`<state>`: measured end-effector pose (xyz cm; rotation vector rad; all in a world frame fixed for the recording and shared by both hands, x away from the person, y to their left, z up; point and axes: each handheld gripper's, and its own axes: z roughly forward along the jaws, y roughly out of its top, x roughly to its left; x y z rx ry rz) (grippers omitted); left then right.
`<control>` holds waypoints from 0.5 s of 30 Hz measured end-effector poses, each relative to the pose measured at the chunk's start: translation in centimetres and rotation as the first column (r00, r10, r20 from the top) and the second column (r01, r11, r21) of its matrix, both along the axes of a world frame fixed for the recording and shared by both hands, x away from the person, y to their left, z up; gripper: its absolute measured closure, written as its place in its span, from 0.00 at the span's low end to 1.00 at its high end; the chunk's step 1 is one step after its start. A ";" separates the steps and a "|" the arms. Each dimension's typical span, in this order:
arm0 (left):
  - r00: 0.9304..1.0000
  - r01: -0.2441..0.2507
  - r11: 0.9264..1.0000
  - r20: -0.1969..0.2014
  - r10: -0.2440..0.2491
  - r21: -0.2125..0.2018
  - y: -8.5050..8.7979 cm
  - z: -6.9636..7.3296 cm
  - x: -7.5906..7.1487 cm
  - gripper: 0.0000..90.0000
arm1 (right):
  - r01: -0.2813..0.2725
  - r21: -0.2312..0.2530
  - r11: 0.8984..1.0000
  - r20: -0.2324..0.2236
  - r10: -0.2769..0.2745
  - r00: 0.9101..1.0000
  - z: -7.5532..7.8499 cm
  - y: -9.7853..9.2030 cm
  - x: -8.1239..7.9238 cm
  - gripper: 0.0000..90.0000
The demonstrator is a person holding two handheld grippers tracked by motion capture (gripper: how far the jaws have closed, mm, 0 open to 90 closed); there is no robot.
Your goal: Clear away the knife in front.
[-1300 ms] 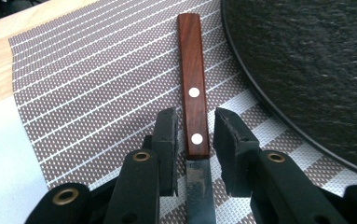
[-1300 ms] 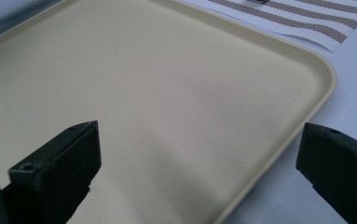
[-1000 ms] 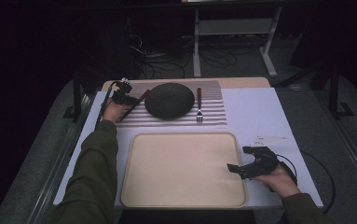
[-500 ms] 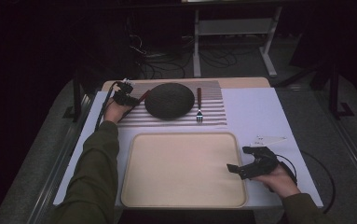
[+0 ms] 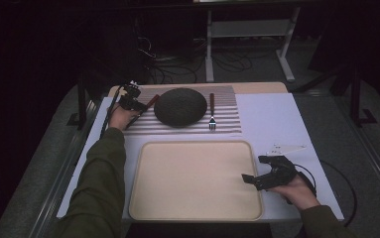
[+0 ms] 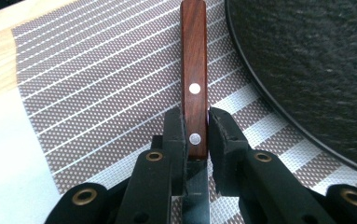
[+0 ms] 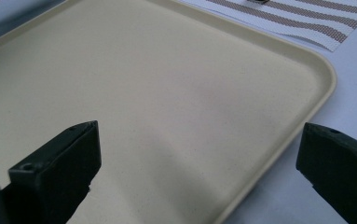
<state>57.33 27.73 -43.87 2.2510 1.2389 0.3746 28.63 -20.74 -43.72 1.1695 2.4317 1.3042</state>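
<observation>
- Left gripper view: left gripper fingers clamp the knife by its wooden handle, two silver rivets, red-brown grain.
- Knife lies on striped placemat near the desk's far left corner, just beside dark plate.
- Blade hidden under the fingers.
- Right gripper fingers wide apart, holding nothing, over tray right edge.
- Plate cut off by frame.

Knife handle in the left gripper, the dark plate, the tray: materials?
Knife handle: looks like reddish-brown wood, smooth, with two metal rivets. Dark plate: slate or stone-look ceramic, matte, rough-textured. Tray: probably plastic, cream, finely speckled matte surface with a raised rim.
</observation>
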 end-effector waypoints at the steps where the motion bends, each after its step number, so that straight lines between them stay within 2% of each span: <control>1: 1.000 -0.001 1.000 -0.004 0.001 0.003 0.0 0.2 0.0 0.87 | -0.001 0.000 1.000 0.000 0.001 1.000 0.0 0.0 0.0 0.00; 10: 0.998 -0.008 1.000 -0.057 0.007 -0.007 0.3 2.0 -1.1 0.87 | -0.002 -0.001 1.000 0.000 0.002 1.000 0.0 0.1 0.0 0.00; 12: 0.999 0.006 1.000 -0.040 -0.007 -0.018 0.2 2.5 -1.7 0.87 | -0.003 -0.001 1.000 0.002 0.003 1.000 0.0 0.1 0.0 0.00; 15: 0.999 0.013 1.000 -0.036 -0.014 -0.024 0.1 3.3 -2.5 0.87 | -0.001 0.002 1.000 0.002 0.001 1.000 0.0 0.0 0.0 0.00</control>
